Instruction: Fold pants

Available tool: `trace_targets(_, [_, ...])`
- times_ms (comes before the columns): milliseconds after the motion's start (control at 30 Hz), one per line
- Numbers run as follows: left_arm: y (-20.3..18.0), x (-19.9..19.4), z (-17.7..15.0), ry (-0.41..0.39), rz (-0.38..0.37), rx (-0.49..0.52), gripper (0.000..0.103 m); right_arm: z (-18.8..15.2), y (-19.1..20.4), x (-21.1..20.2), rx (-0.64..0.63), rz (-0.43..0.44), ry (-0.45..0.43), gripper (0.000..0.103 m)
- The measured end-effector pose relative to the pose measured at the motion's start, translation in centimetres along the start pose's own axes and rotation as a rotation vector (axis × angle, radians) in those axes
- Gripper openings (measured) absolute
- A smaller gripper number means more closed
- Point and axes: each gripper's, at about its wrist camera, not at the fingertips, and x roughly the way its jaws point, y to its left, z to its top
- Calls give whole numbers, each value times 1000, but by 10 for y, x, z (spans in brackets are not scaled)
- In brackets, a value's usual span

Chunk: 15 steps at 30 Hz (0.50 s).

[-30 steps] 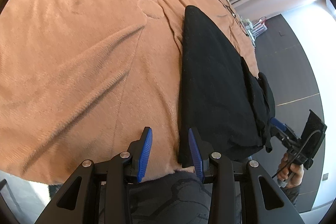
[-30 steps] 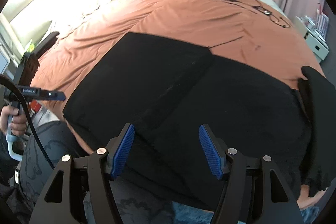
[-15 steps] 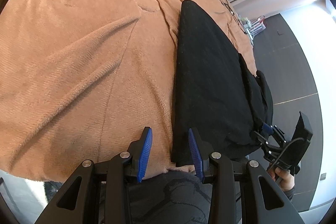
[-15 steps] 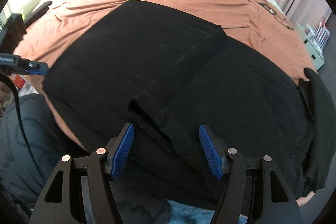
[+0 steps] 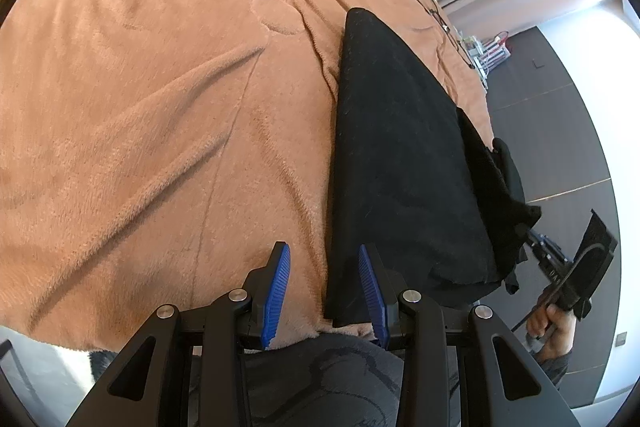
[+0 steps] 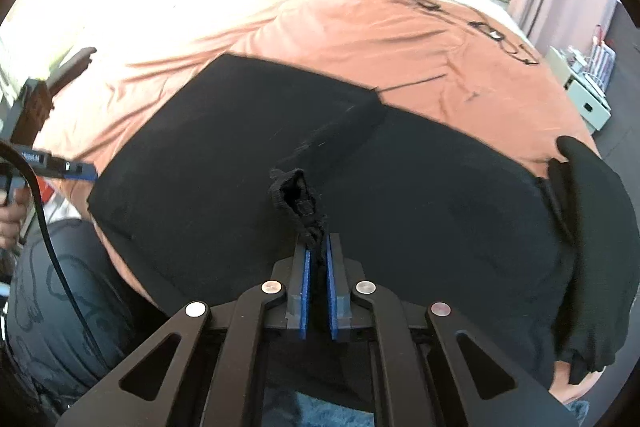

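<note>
The right gripper has just been closing, and its blue pads now stand almost together with a bunched ridge of black cloth pinched between them. That cloth belongs to the pants, and the pinched bit rises from the fabric as a small crumpled peak right in front of the fingertips.

The left gripper stands partly open with nothing between its fingers. It hangs over the near edge of the bed, the left finger above the blanket and the right finger over the near corner of the pants; whether either finger touches the fabric cannot be told.

The pants lie flat on the orange-brown blanket, near the bed's edge closest to the person. They look partly folded: in the right wrist view a rectangular upper layer covers the left half, its edge running diagonally away from the pinched spot, while a wider single layer spreads to the right. At the far right a thick dark fold droops over the bed's side.

In the left wrist view the right gripper shows at the far right with a hand on its handle. In the right wrist view the left gripper shows at the left edge. The person's patterned grey trousers are beside the bed.
</note>
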Motion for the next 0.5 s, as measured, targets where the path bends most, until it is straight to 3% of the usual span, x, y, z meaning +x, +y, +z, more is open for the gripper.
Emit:
trace_targets(267, [-6,8,7,3,-5,4,38,10,-58,-26,108,-89,-55,3])
trace_targets(500, [-8,14,15,12,-8,10,38,29,-97,-32,158,-242,-68,3])
